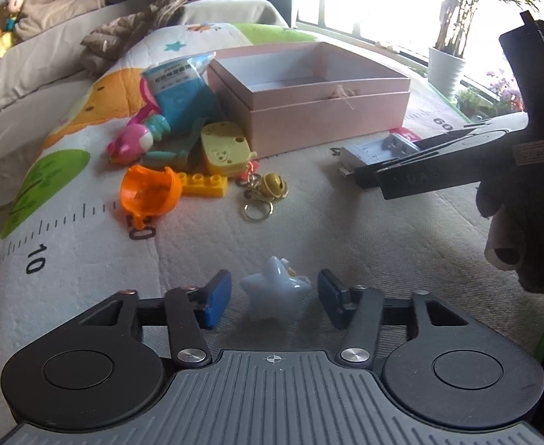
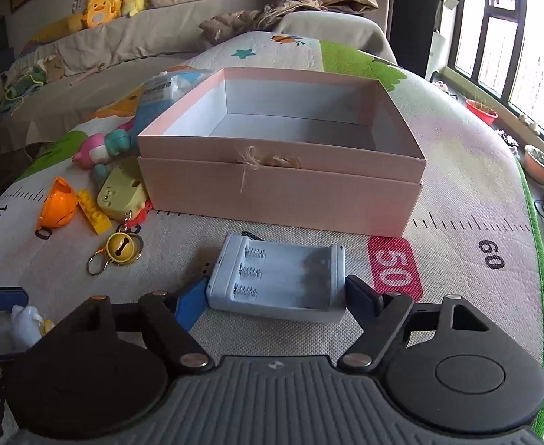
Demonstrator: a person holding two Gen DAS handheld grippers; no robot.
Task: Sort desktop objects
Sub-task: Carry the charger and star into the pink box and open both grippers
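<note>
Left gripper [image 1: 274, 298]: blue pads spread to either side of a pale star-shaped toy [image 1: 275, 291] lying on the printed mat [image 1: 86, 259] — a gap shows on each side, so the star is between the pads but not pinched. Ahead and to its left lie a gold bell keyring [image 1: 262, 193], a yellow building brick [image 1: 202, 184], an orange plastic shell [image 1: 149, 193], and a yellow cheese-shaped toy [image 1: 223, 148].

Right gripper [image 2: 274, 298]: jaws apart around a grey battery holder [image 2: 277, 278]; the left pad lies against its side, the right pad sits just beside the opposite edge — contact there cannot be told. Directly beyond stands the open pink box [image 2: 283, 189], its white inside bare, resting on the mat-covered surface.
</note>
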